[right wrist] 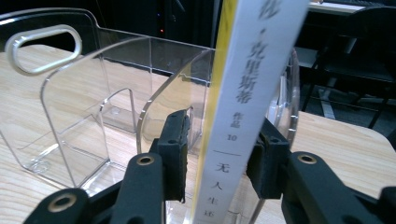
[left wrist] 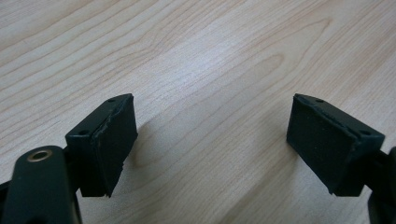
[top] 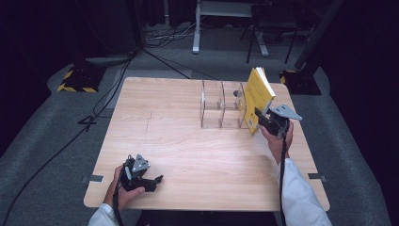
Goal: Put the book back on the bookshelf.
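The right tool [top: 264, 117] is clamped on the lower spine of a yellow book [top: 258, 96], holding it upright and slightly tilted at the right end of a clear acrylic divider rack [top: 221, 106]. The left tool [top: 153, 181] rests near the bench's [top: 188, 150] front left edge, jaws spread wide and empty.
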The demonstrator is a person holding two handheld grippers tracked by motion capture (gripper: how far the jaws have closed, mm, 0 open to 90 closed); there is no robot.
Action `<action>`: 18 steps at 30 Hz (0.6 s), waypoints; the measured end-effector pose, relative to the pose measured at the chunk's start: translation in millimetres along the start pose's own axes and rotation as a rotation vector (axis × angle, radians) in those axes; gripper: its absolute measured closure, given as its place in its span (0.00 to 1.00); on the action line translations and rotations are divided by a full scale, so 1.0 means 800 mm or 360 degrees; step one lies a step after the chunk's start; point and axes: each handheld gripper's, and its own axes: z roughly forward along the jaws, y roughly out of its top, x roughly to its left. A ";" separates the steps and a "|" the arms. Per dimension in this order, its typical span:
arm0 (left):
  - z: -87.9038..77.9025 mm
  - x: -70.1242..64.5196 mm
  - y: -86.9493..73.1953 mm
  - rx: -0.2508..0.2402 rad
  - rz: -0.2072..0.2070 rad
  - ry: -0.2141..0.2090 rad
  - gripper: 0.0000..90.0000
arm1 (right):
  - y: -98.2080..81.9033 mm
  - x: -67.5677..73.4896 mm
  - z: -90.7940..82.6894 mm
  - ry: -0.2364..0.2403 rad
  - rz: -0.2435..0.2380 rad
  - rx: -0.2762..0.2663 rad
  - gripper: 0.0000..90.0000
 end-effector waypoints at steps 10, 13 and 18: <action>0.000 0.000 0.000 0.0000 0.0000 0.0000 0.19 | 0.009 -0.013 -0.024 0.0012 -0.0053 0.0014 0.67; 0.000 0.000 0.000 0.0000 0.0000 0.0000 0.19 | 0.010 -0.015 -0.026 0.0029 -0.0058 0.0027 0.67; 0.000 0.000 0.000 0.0000 -0.0001 0.0000 0.19 | 0.013 -0.023 -0.033 0.0053 -0.0064 0.0089 0.61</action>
